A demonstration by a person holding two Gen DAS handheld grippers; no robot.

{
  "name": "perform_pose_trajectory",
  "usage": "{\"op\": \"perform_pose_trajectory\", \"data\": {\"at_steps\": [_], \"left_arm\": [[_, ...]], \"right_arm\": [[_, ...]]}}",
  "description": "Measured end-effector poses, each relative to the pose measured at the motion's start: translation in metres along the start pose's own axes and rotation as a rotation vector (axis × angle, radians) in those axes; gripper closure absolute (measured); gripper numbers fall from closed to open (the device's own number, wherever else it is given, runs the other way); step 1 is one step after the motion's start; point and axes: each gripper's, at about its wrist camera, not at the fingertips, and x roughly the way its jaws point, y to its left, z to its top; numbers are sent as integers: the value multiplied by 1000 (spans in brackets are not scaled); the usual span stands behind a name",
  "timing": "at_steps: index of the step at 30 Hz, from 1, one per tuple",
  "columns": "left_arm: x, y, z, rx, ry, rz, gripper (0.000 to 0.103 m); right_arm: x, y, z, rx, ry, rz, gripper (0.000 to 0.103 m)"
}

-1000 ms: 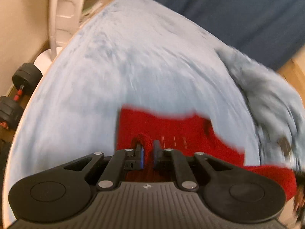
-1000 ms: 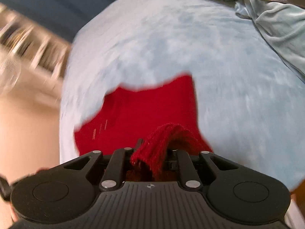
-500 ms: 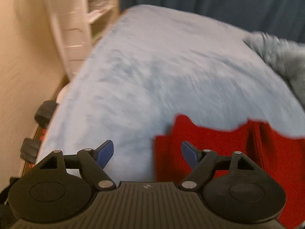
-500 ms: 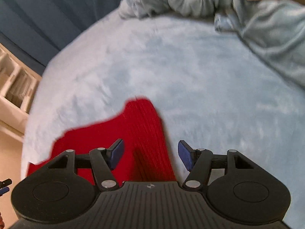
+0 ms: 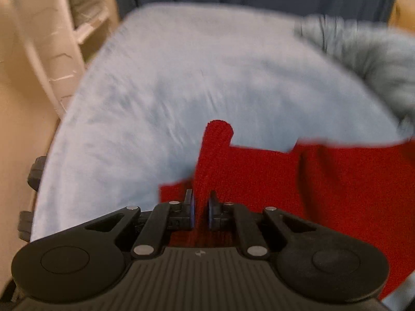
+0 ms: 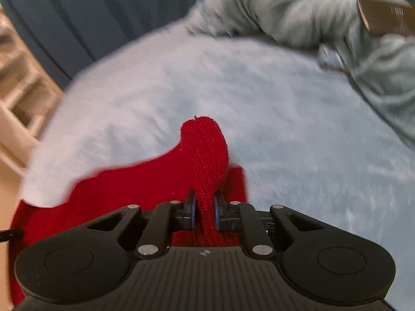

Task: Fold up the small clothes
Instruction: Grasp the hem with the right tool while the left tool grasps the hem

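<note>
Red knit garment (image 5: pixel 272 181) lies on the near part of the pale blue fleece blanket (image 5: pixel 194 77), w/ a grey-blue heap of fabric (image 6: pixel 298 7) bunched at the far right. Left gripper (image 5: pixel 201 211) jaws closing, nearly together, on a raised fold at the garment's left edge, cloth standing up btwn the pads. Right gripper (image 6: pixel 205 213) jaws also closing, pinching a puckered ridge of the same knit at its right edge; a white shelf unit (image 5: pixel 52 39) stands far left beside the blanket.
</note>
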Motion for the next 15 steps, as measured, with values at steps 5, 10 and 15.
{"op": "perform_pose_trajectory", "data": {"at_steps": [5, 10, 15], "left_arm": [[-12, 47, 5, -102, -5, 2, 93], [69, 49, -14, -135, 149, 60, 92], [91, 49, -17, -170, 155, 90, 89]], "right_arm": [[-53, -1, 18, 43, -111, 124, 91], [6, -33, 17, 166, 19, -3, 92], [67, -48, -4, 197, 136, -118, 91]]}}
